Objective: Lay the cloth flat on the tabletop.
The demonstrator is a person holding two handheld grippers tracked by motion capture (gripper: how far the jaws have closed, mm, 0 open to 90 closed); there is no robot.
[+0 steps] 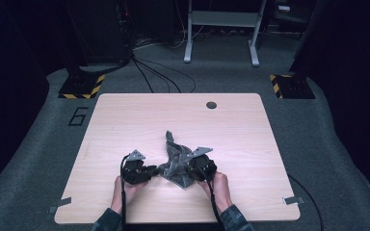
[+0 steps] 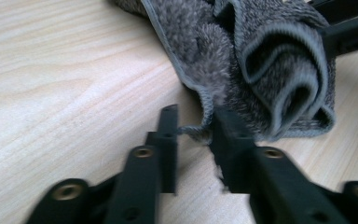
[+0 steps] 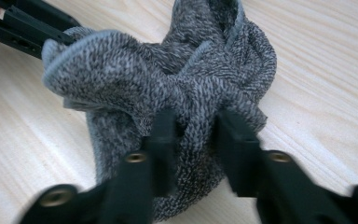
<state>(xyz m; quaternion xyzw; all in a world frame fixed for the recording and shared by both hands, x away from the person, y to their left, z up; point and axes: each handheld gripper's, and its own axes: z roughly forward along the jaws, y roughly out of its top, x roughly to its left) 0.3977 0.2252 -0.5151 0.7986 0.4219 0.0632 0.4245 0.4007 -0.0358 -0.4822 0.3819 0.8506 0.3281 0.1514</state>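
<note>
Grey speckled terry cloth (image 1: 176,163) lies crumpled near the table's (image 1: 125,120) near edge, bunched between both grippers. At left, its hemmed corner is pinched by the left gripper (image 2: 193,133). At right, a thick fold is clamped by the right gripper (image 3: 193,135), likely so the cloth can be spread.

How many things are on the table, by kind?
Grey cloth: 1
Claws: 2, left claw and right claw, each pinching the cloth
Hole in the table, far side: 1
Total: 4
</note>
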